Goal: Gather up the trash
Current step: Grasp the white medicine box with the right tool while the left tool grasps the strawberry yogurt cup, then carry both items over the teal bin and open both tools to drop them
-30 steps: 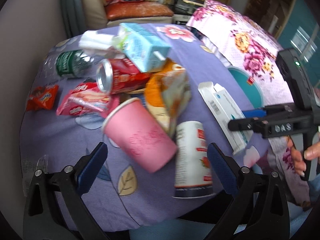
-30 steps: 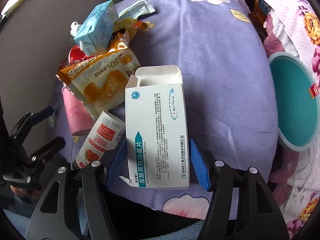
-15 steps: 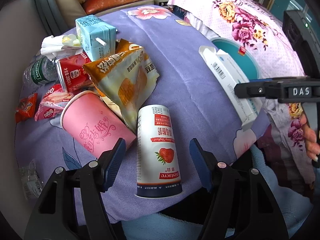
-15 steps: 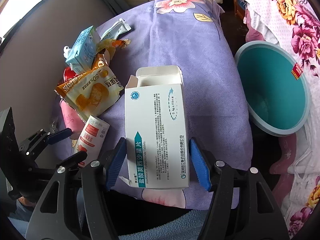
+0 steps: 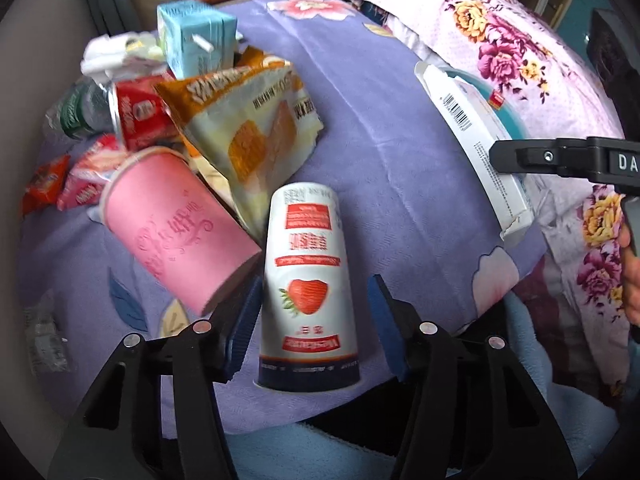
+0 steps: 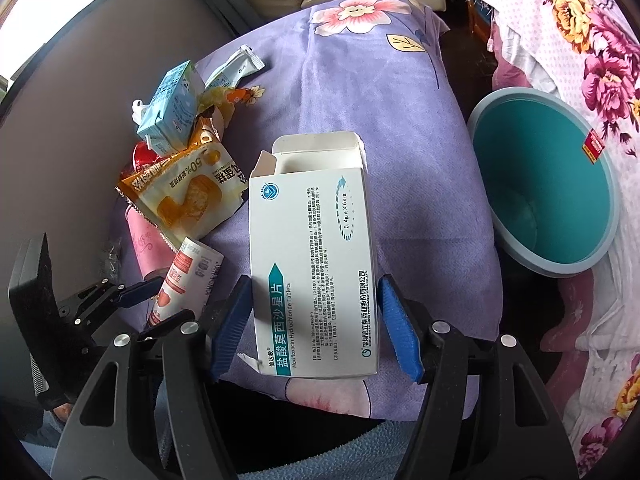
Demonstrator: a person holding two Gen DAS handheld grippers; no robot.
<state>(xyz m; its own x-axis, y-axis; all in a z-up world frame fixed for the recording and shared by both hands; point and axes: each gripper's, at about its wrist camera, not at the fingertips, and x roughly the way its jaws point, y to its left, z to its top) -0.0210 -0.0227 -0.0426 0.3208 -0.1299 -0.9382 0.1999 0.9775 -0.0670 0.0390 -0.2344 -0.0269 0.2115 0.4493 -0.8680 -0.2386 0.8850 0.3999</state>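
Note:
My right gripper [image 6: 316, 328] is shut on a white medicine box [image 6: 312, 256] with its top flap open, held above the purple table edge; the box also shows in the left wrist view [image 5: 476, 140]. My left gripper [image 5: 312, 320] is open, its blue pads either side of a white strawberry yogurt cup [image 5: 306, 292] that lies on the purple cloth [image 5: 380, 120]. A gap shows on the right side of the cup. The teal trash bin [image 6: 544, 184] stands to the right of the table.
A pink paper cup [image 5: 176, 224], an orange snack bag [image 5: 248, 132], a red can [image 5: 140, 116], a blue milk carton [image 5: 196, 40], a green bottle [image 5: 76, 112] and red wrappers [image 5: 60, 184] lie piled at the left. A floral bedspread [image 5: 532, 60] lies right.
My left gripper has moved forward so the yogurt cup now sits between its pads. My right gripper has lifted the medicine box and the bin has come into fuller view.

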